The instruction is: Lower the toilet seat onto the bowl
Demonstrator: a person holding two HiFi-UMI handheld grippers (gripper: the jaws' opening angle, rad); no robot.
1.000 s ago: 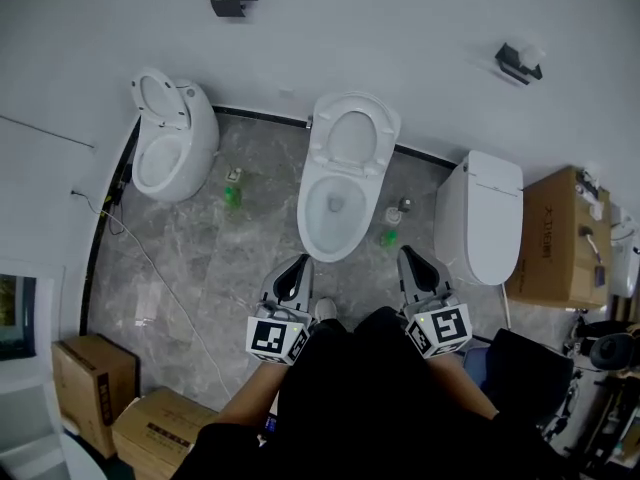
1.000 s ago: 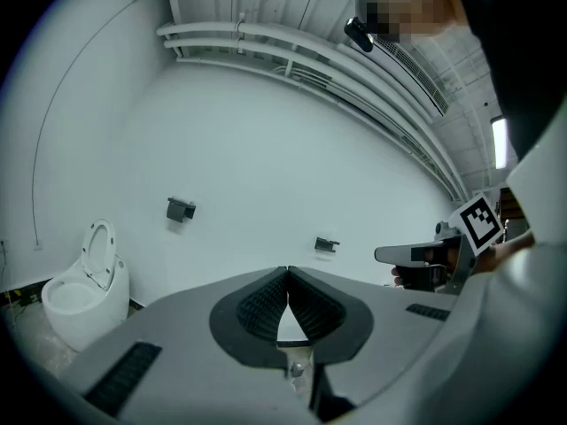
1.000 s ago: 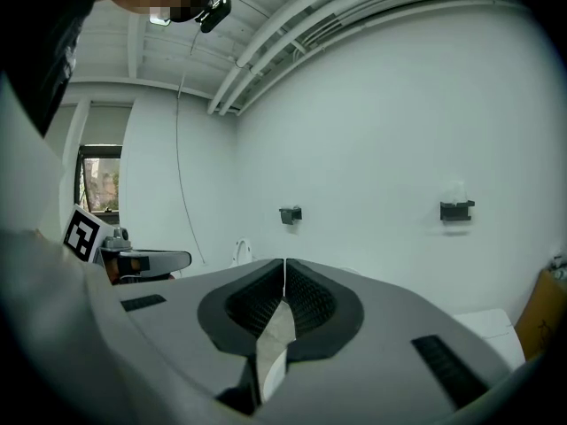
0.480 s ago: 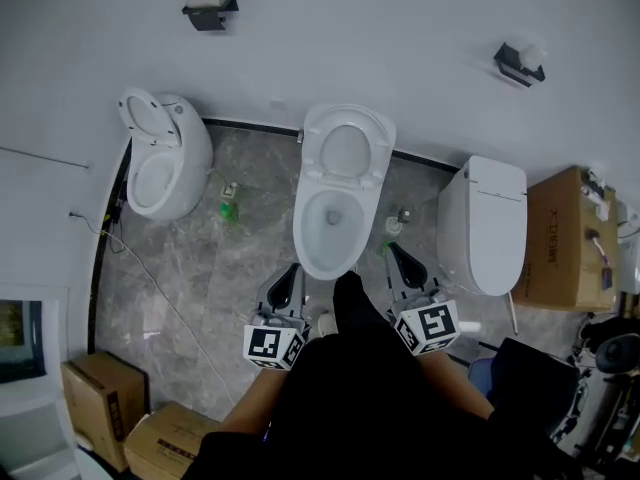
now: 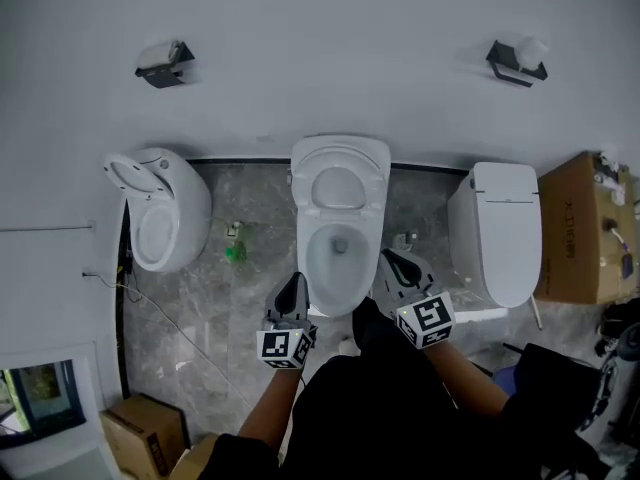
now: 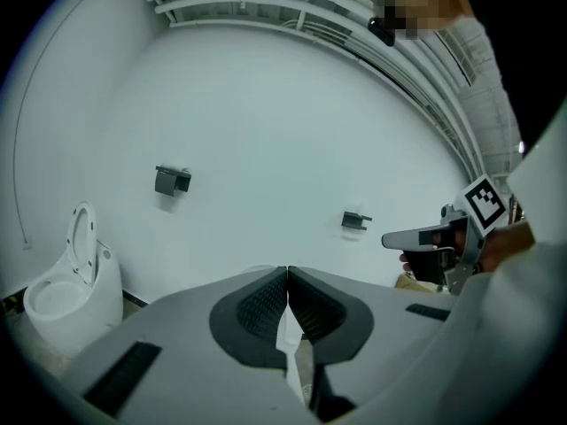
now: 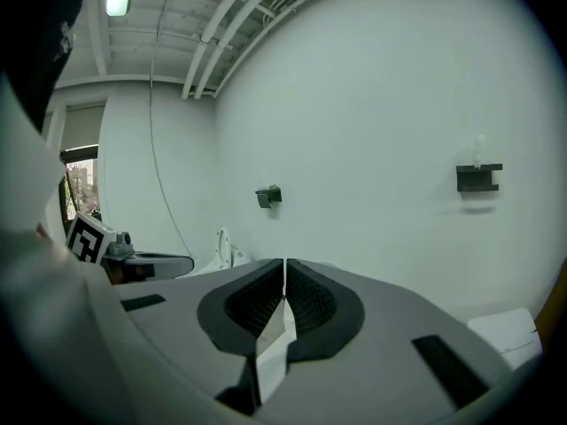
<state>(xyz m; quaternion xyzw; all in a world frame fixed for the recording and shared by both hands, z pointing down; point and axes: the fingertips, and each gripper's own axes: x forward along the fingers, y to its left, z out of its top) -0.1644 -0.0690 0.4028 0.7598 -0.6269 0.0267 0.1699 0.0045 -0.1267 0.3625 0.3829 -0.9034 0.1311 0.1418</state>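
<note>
Now the left gripper (image 5: 293,286) and right gripper (image 5: 392,260), closed and empty, flank the bowl (image 5: 318,268), seemingly to reach the upright seat (image 5: 308,173).

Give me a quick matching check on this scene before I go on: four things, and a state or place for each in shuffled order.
1 middle toilet
2 right toilet
3 green bottle
4 left gripper

A fully closed
B jaws shut, nothing between them
C seat raised
D on the floor, left of the middle toilet

Pairs: 1-C, 2-A, 3-D, 4-B
</note>
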